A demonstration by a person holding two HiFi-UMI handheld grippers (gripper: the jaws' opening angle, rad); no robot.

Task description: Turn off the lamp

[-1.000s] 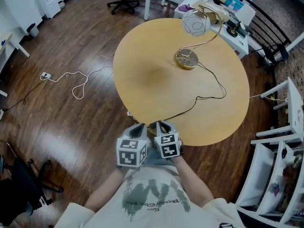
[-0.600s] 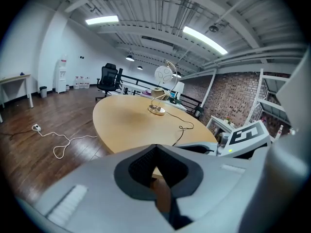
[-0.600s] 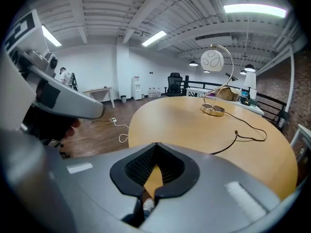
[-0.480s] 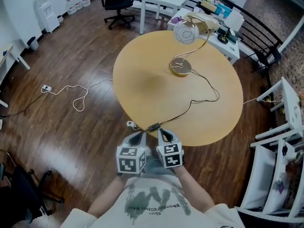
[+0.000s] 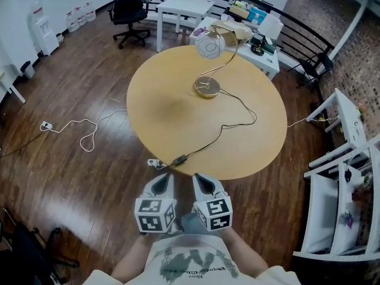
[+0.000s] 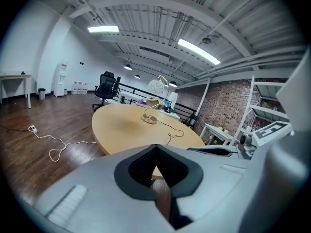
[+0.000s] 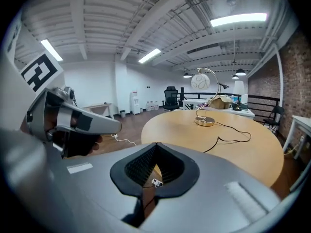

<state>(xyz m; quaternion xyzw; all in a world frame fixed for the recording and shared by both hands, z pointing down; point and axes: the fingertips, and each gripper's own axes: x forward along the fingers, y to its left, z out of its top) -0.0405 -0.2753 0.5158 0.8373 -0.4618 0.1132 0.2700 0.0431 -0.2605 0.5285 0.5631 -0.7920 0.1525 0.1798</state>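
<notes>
Head view: lamp [image 5: 206, 87] far across the table [image 5: 172, 120] from left hand-held gripper [image 5: 164, 179] and right hand-held gripper [image 5: 199, 179], both closed, empty.

A round, pale wooden counter [image 5: 172, 111] stands on a dark plank floor [image 5: 71, 183]. On its far side a lamp [image 5: 206, 88] sits on a brass disc base. A black cord [image 5: 240, 120] loops from the base across the top to the near edge, where a switch [image 5: 179, 158] shows. A white cable [image 5: 89, 136] curls on the floor, left of the counter.
</notes>
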